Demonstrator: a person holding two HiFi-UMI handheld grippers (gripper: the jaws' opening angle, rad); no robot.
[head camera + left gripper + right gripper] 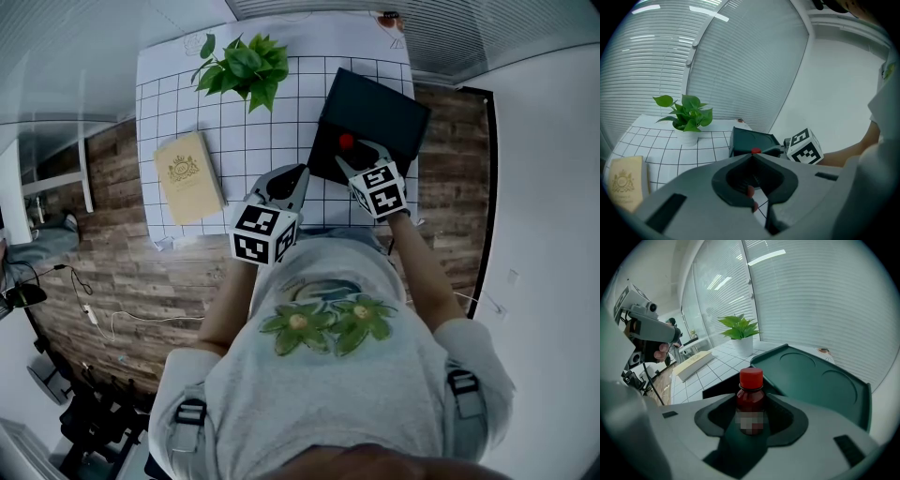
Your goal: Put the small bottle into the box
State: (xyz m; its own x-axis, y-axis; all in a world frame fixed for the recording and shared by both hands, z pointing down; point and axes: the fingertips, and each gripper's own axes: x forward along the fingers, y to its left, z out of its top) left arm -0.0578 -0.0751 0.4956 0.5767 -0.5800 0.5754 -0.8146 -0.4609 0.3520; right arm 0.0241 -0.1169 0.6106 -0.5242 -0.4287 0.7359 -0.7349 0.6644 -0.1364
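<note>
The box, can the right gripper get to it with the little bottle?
Probably yes. The right gripper, shut on the small bottle, is right at the box, whose lid stands open, and nothing seems to lie between them.

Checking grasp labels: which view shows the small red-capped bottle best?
Right gripper view: the small dark bottle with a red cap stands upright, clamped between the jaws, with cap and body both visible. The head view shows only its red cap. The left gripper view likewise catches just the cap.
</note>
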